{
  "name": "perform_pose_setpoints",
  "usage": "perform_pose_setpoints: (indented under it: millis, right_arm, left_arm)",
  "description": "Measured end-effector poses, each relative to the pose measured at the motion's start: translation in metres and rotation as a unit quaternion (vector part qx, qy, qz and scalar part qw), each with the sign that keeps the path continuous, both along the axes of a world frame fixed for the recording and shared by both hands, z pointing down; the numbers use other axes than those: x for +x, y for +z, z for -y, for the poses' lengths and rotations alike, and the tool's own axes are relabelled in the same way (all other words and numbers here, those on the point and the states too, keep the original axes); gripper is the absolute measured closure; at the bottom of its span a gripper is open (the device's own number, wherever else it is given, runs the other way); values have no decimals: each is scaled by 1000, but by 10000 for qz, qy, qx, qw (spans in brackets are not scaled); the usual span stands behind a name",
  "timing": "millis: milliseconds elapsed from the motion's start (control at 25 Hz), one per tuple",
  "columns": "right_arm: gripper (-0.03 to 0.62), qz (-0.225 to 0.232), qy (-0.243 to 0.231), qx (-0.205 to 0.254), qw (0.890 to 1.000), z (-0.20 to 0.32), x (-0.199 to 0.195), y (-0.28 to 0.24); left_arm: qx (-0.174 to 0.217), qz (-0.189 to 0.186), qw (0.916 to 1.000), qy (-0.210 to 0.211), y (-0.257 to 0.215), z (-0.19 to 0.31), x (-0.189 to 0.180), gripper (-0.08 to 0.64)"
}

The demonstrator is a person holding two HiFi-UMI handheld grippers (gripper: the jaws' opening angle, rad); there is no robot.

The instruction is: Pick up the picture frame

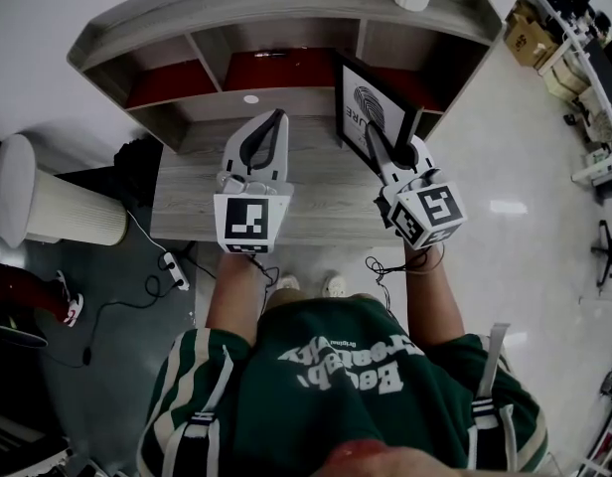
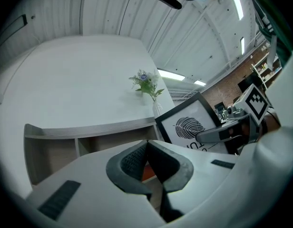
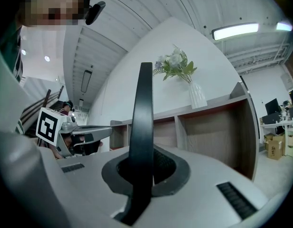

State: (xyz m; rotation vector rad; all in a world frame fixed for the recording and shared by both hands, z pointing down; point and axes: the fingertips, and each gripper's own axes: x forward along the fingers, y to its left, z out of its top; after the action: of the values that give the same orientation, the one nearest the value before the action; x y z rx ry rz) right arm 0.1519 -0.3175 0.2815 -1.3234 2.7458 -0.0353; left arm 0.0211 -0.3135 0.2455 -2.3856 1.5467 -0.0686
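The picture frame (image 1: 369,115), black-rimmed with a white leaf print, stands upright and tilted on the wooden desk (image 1: 316,202) below the right shelf compartment. My right gripper (image 1: 375,139) is shut on its near edge. In the right gripper view, the black frame edge (image 3: 142,99) rises straight up between the pads of the right gripper (image 3: 144,152). My left gripper (image 1: 278,117) hovers over the desk just left of the frame, shut with nothing in it. The left gripper view shows the left gripper (image 2: 147,144) with its tips together, the frame (image 2: 188,125) to its right and the right gripper (image 2: 204,137) on it.
A shelf hutch (image 1: 286,13) with red-backed compartments spans the desk's far side. A white vase of flowers (image 3: 197,95) stands on top of it. A white cylinder (image 1: 63,212) and a power strip (image 1: 175,269) with cables sit on the floor at the left.
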Motion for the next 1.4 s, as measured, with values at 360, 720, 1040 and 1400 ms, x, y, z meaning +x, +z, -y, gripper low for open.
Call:
perform_pose_setpoints:
  millis: [360, 720, 1040, 1400]
  right_arm:
    - [554, -5, 211, 113, 9997, 2, -7, -7]
    - [554, -25, 367, 189, 9991, 0, -30, -20]
    - [554, -3, 424, 233, 9988, 6, -64, -27]
    - [554, -52, 516, 262, 9983, 14, -82, -29]
  left_arm:
    - [55, -75, 9998, 200, -9, 5, -6, 541]
    - [83, -78, 9995, 300, -17, 5, -32, 541]
    - [94, -131, 9993, 338, -25, 9, -66, 541]
    - [77, -177, 9986, 498, -26, 19, -78, 541]
